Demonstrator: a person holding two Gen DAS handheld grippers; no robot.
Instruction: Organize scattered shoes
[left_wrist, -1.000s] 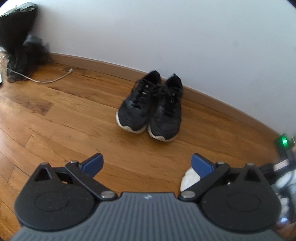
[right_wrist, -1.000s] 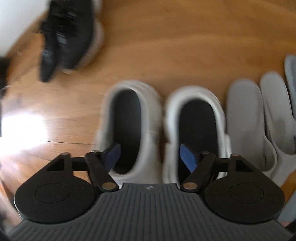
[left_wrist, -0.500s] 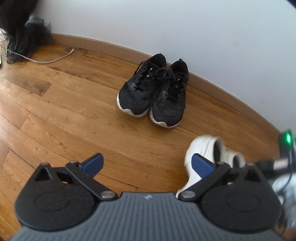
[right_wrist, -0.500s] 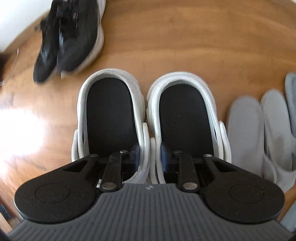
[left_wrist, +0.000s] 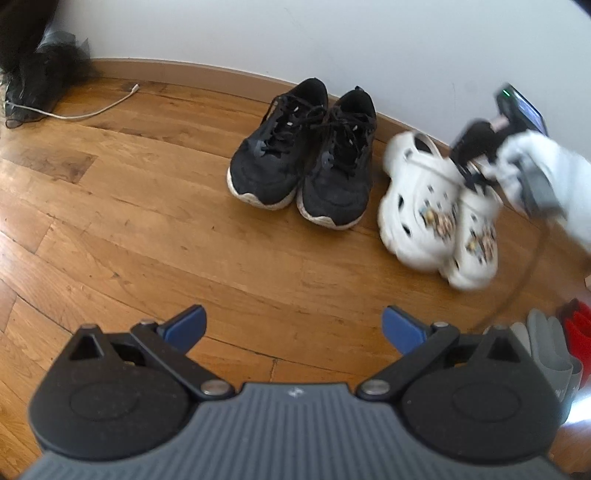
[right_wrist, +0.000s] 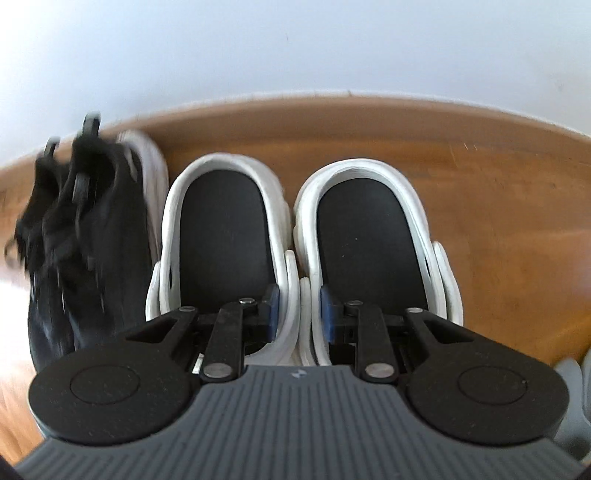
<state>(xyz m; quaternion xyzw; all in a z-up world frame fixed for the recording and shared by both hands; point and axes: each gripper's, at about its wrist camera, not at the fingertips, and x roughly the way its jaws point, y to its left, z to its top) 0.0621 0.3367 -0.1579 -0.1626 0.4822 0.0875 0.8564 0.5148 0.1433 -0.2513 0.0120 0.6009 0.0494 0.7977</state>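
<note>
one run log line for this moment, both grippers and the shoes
left gripper: open, empty | right gripper: shut on white clogs, pinching inner walls together | black sneakers: paired at baseboard, left of clogs

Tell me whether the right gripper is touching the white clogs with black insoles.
Touching. In the right wrist view the right gripper is shut on the white clogs, its blue pads pinching the two adjoining inner walls together.

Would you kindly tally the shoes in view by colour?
Black sneakers: 2
White clogs: 2
Grey slippers: at least 2, cut off at the frame edge
Red item: 1, kind unclear
Total: at least 7
</note>
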